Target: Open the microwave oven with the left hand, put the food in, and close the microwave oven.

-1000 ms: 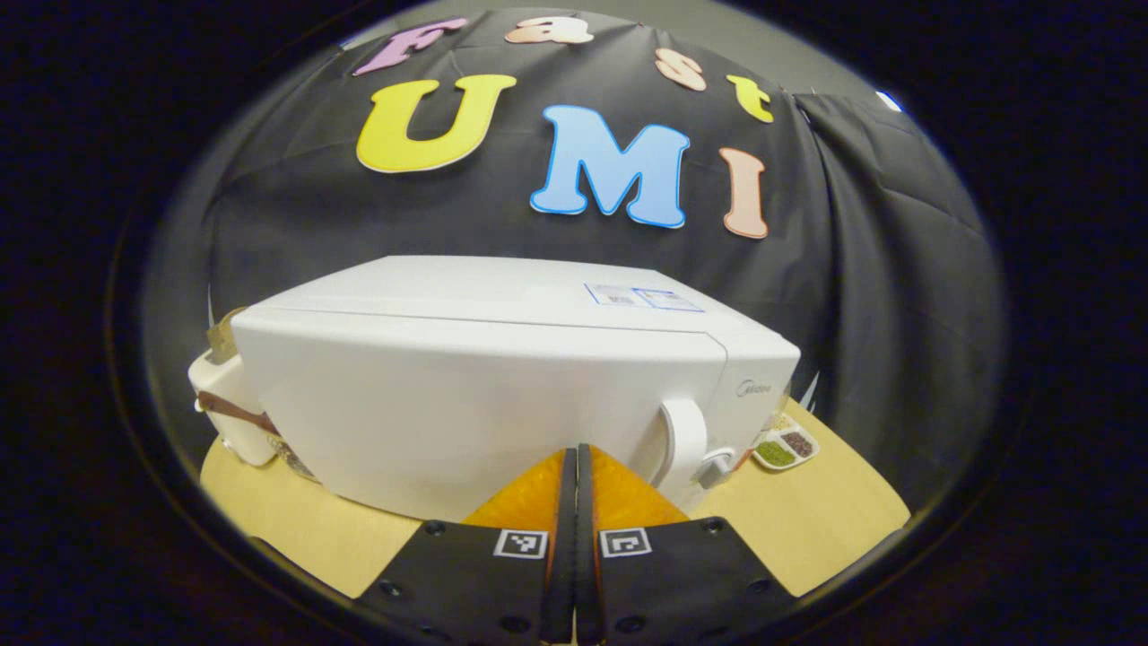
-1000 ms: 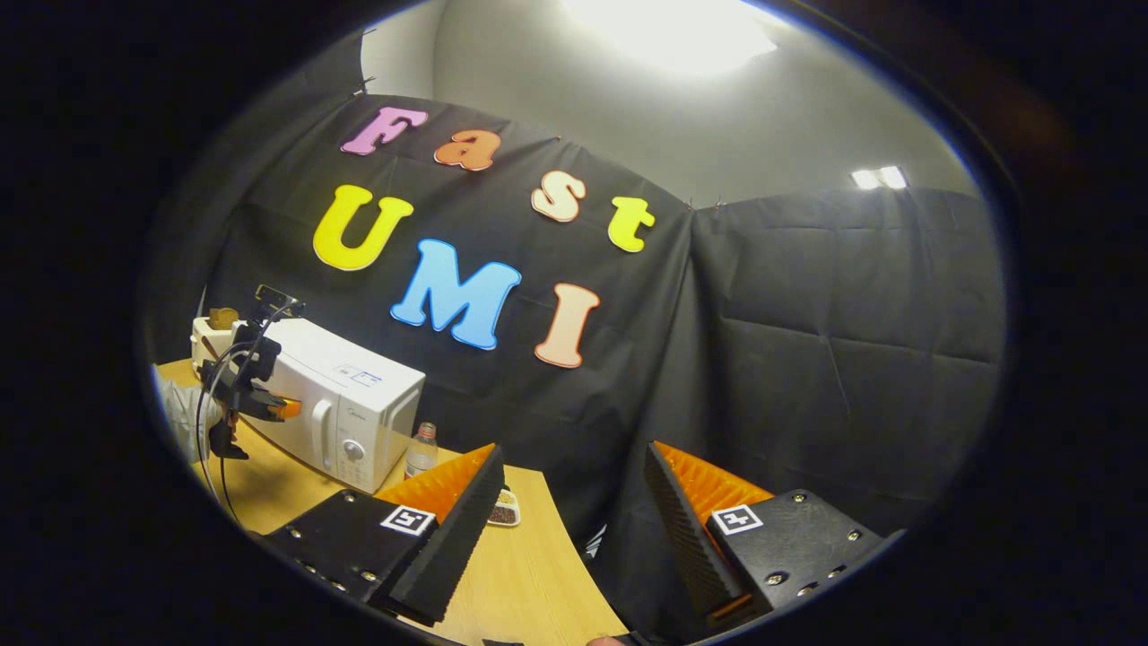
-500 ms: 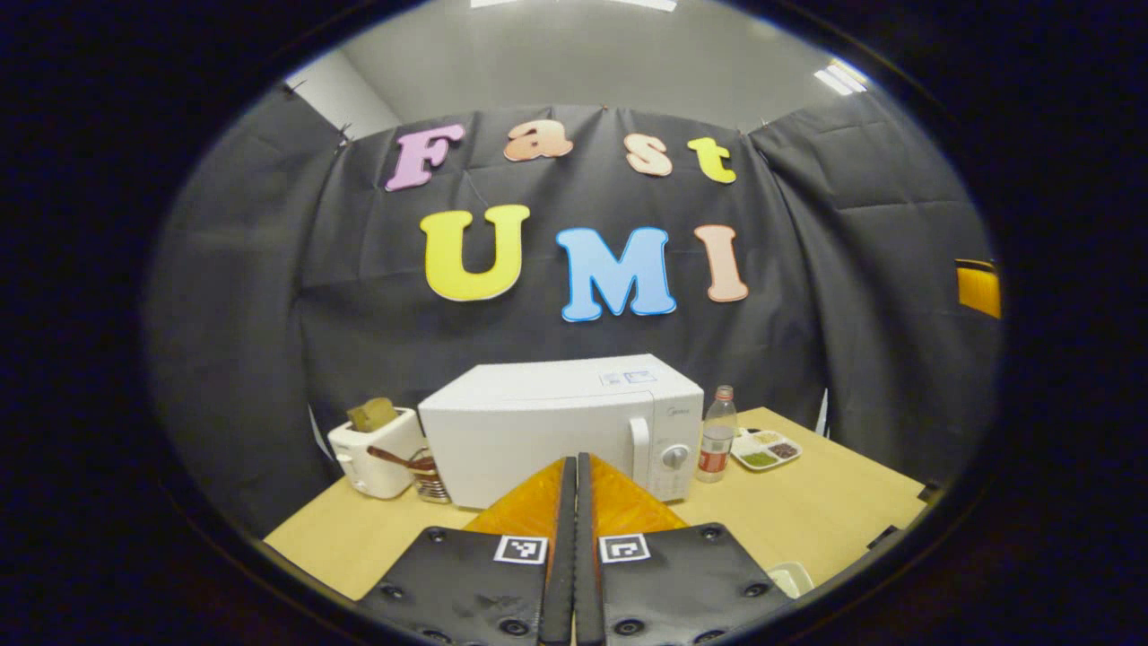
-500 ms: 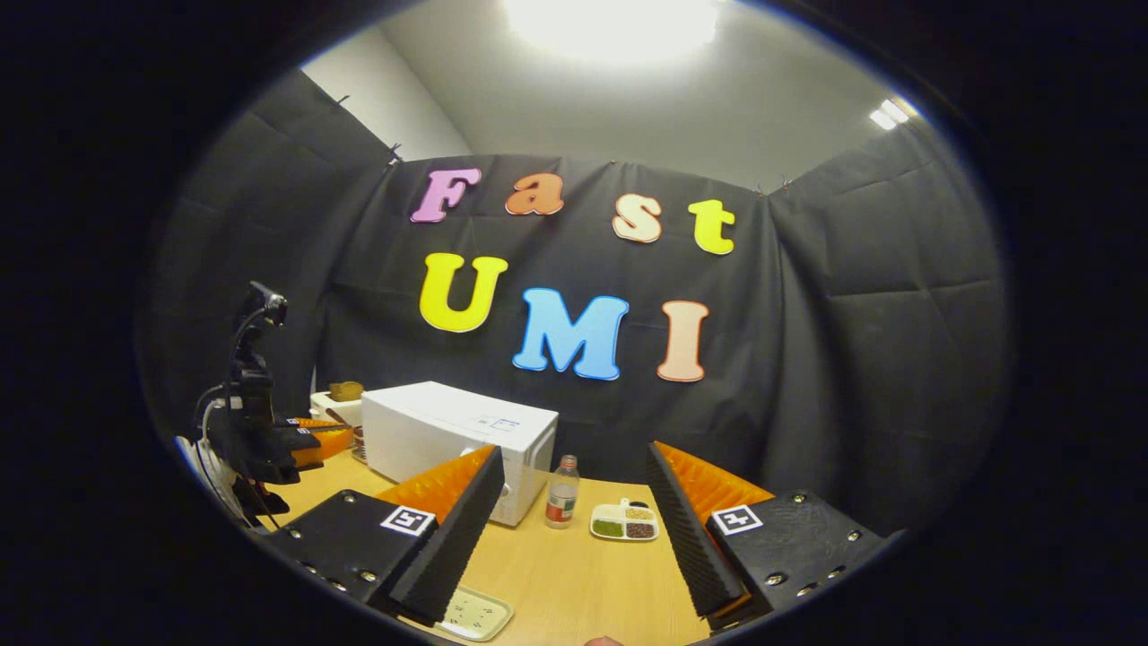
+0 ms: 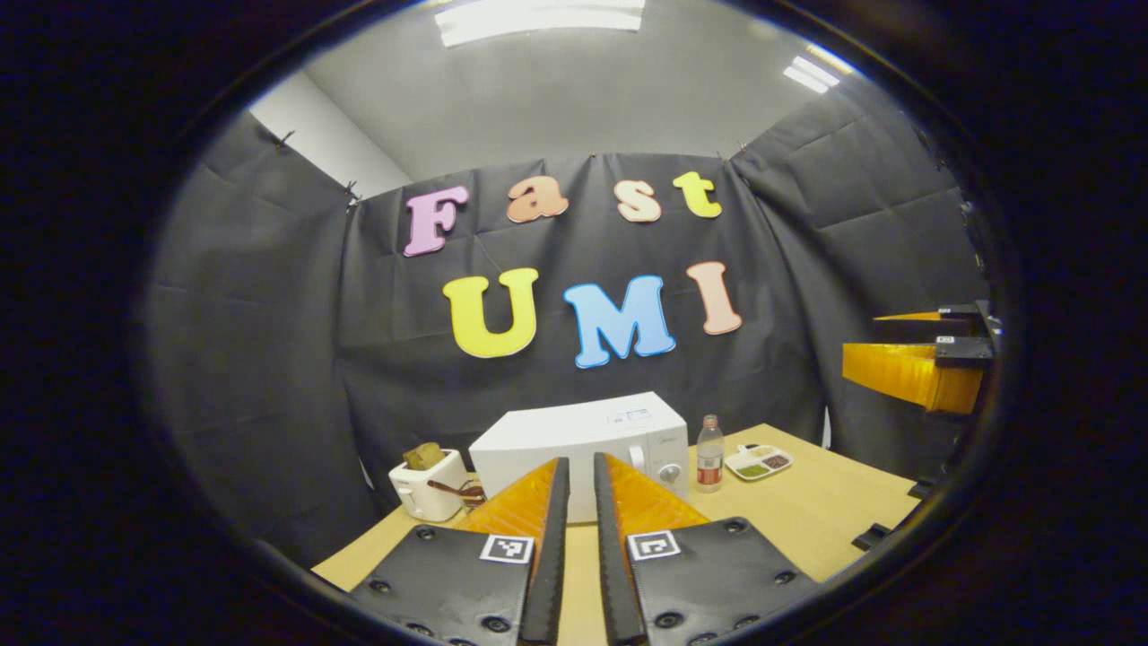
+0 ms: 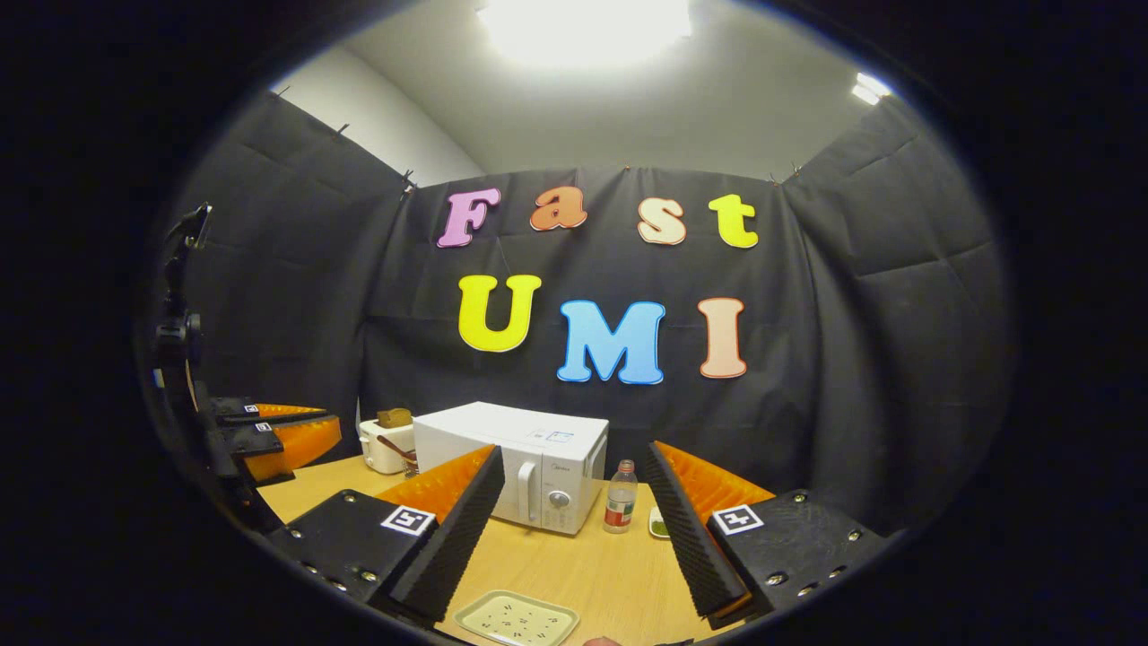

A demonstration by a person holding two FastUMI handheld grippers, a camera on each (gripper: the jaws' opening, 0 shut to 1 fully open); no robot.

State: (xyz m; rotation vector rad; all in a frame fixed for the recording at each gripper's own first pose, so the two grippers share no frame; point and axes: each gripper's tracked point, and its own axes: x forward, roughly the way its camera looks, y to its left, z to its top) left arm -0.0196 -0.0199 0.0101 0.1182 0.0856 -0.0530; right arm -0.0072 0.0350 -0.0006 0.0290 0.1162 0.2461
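The white microwave stands at the back of the wooden table with its door shut, also in the right gripper view as the microwave. My left gripper hangs well back from it, fingers parted by a narrow gap and holding nothing. The right gripper is wide open and empty, also far from the microwave. Below it, near the table's front edge, lies a pale tray with small dark specks. The right gripper shows at the right of the left gripper view, and the left gripper at the left of the right gripper view.
A white toaster stands left of the microwave. A small bottle and a divided dish of foods stand to its right. The black booth cloth closes in the back and sides.
Both grippers have drawn back from the microwave, which now looks small and far. My left fingers, pressed together before, have parted slightly. The right gripper has swung to face the microwave.
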